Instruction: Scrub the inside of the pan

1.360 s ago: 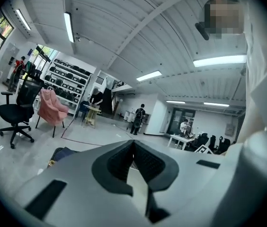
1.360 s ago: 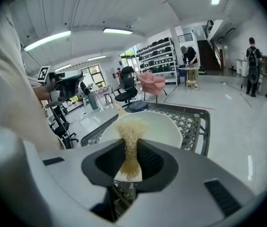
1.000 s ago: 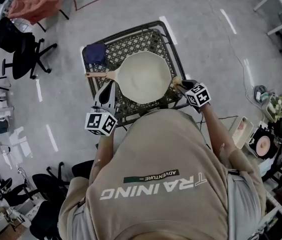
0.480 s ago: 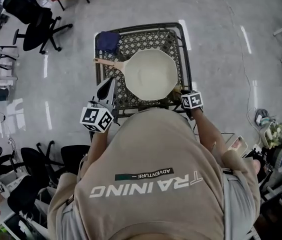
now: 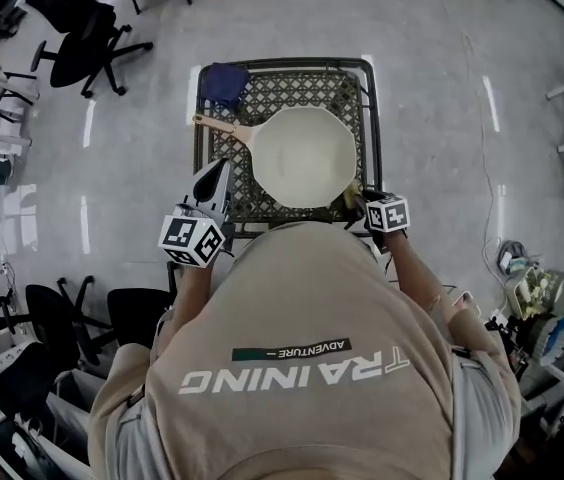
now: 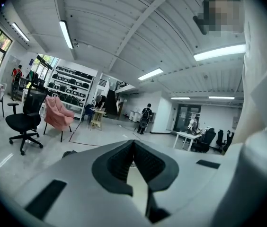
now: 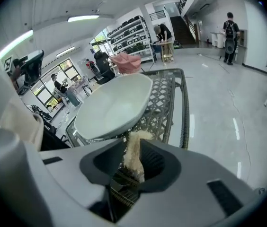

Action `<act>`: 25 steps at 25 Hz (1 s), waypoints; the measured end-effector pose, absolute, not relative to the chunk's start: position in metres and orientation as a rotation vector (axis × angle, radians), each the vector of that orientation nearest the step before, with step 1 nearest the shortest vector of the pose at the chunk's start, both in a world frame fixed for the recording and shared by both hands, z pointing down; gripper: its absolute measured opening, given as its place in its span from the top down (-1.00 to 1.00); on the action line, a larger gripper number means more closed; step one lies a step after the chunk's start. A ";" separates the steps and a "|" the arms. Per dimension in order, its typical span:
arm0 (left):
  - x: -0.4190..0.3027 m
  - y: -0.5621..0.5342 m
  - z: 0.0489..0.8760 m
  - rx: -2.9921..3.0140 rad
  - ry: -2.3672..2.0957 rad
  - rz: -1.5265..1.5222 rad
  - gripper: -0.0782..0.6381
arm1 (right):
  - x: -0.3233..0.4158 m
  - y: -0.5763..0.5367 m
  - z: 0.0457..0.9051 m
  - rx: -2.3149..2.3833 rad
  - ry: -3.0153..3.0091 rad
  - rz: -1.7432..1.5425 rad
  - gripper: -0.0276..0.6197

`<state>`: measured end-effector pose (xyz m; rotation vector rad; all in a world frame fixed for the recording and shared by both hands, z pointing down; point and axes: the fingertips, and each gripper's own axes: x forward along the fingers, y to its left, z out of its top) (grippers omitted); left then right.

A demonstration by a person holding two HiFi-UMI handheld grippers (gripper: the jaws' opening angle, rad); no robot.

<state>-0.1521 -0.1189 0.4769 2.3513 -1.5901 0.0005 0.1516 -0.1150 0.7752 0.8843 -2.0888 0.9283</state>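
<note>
A cream pan (image 5: 302, 156) with a wooden handle sits on the black lattice table (image 5: 367, 98); its inside looks bare. My right gripper (image 5: 357, 203) hangs at the table's front right corner, just off the pan's near rim. It is shut on a tan scrub sponge (image 7: 133, 155), which stands between the pads and sticks out past the tips. Its jaws (image 7: 133, 143) have just been closing slightly on the sponge. The pan (image 7: 112, 108) lies ahead of them. My left gripper (image 5: 210, 176) is shut and empty by the table's front left edge, short of the handle; its tips (image 6: 133, 143) meet.
A dark blue cloth (image 5: 224, 81) lies on the table's far left corner. Office chairs (image 5: 77, 28) stand on the floor to the left. The person's body covers the table's near edge.
My right gripper has sunk with the sponge from the pan's right rim to the table's front right corner. The left gripper has stayed by the front left edge.
</note>
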 end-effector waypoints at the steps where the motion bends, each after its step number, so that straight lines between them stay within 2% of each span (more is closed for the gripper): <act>1: -0.148 -0.121 0.480 2.356 -1.576 -0.002 0.73 | 0.153 -0.121 0.763 0.911 -2.128 0.909 0.59; 4: -0.138 -0.130 0.486 2.386 -1.526 -0.004 0.73 | 0.149 -0.143 0.704 0.983 -2.289 0.817 0.79; 7: -0.143 -0.139 0.478 2.450 -1.505 0.046 0.73 | 0.119 -0.159 0.646 0.982 -2.462 0.732 0.85; 13: -0.158 -0.190 0.422 2.605 -1.519 -0.014 0.73 | 0.068 -0.207 0.503 0.951 -2.810 0.432 0.86; 20: -0.135 -0.198 0.367 2.671 -1.408 -0.171 0.73 | 0.047 -0.206 0.375 0.900 -2.855 0.130 0.86; 25: -0.134 -0.205 0.325 2.743 -1.431 -0.208 0.73 | 0.028 -0.224 0.342 0.891 -2.856 0.001 0.86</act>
